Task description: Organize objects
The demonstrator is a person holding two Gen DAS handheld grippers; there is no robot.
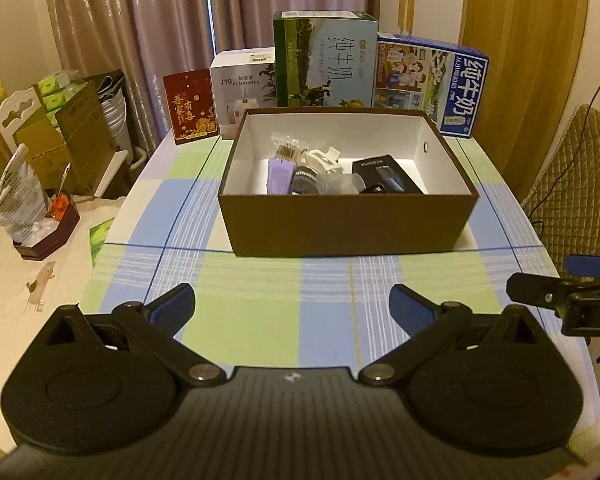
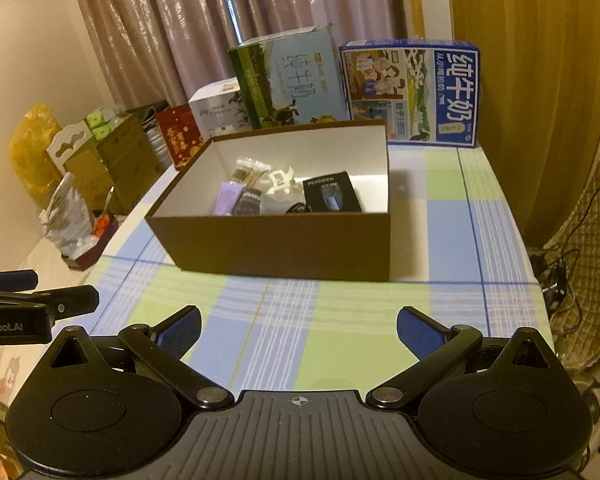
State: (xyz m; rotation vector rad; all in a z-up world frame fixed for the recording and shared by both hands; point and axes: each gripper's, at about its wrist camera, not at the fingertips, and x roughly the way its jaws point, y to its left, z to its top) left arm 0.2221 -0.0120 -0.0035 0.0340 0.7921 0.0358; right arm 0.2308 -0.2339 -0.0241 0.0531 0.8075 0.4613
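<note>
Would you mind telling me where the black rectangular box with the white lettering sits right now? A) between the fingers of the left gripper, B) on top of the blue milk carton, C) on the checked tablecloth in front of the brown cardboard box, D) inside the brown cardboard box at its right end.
D: the black rectangular box with white lettering lies inside the open brown cardboard box, to the right of the other items there, and both grippers are open and empty.

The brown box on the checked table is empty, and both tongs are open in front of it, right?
Not quite. The brown box is not empty: the left wrist view shows small things inside, such as a purple packet and a black box. Both the left tongs and right tongs are open.
</note>
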